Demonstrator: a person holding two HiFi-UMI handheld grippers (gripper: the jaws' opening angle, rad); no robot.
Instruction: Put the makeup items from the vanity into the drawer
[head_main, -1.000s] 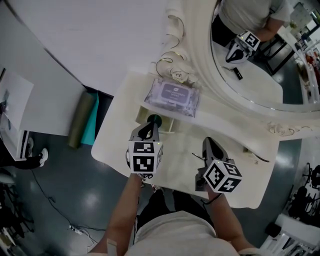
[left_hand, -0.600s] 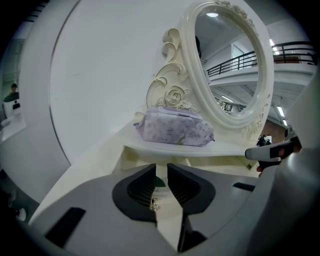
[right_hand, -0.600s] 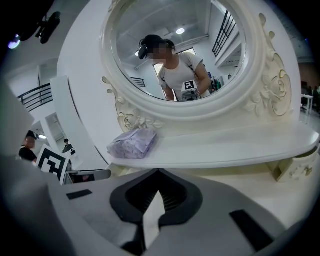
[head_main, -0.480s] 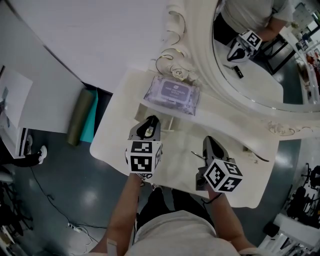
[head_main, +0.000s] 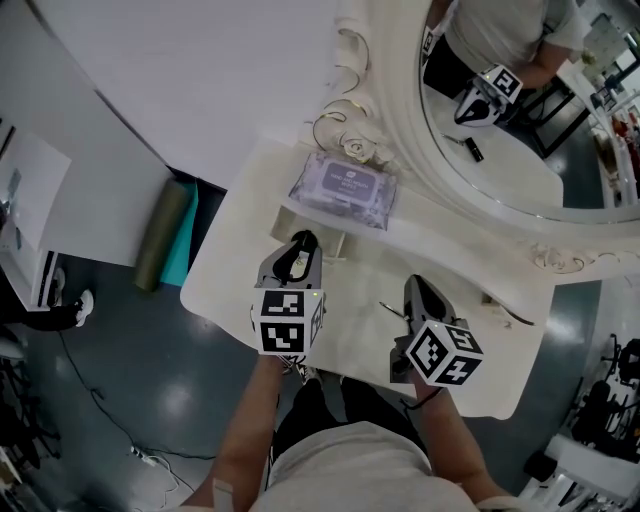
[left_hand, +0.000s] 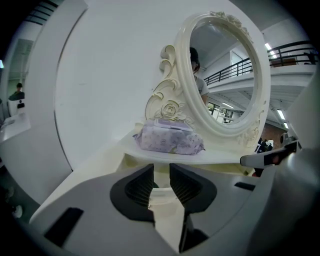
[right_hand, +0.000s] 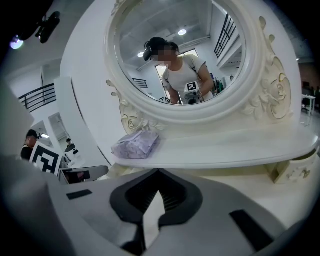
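Since a second ago my left tool has let go. Its jaws have just been opening, and the dark green item that stood between them then no longer shows in the head view. Those jaws now stand apart with neither pad pressing on anything. In the left gripper view only a sliver of the dark green item peeks out low between them, next to a pale surface (drawer wall or part of the item, I cannot tell which). My right tool has kept its place over the middle of the counter, towards its front edge and well apart from the left one. Its tips meet and nothing sits between them.

Just past the left tool's tips is the open drawer, a cream compartment pulled out from under the raised shelf on the counter's left half. The tips hang over its opening, and that is where the green sliver lies.

Farther back, a purple wipes packet lies flat on the shelf's left end, right behind the drawer. It is just beside the carved rose at the foot of the mirror's frame. The oval mirror stands along the counter's back edge and reflects a tool's marker cube and the person's torso.
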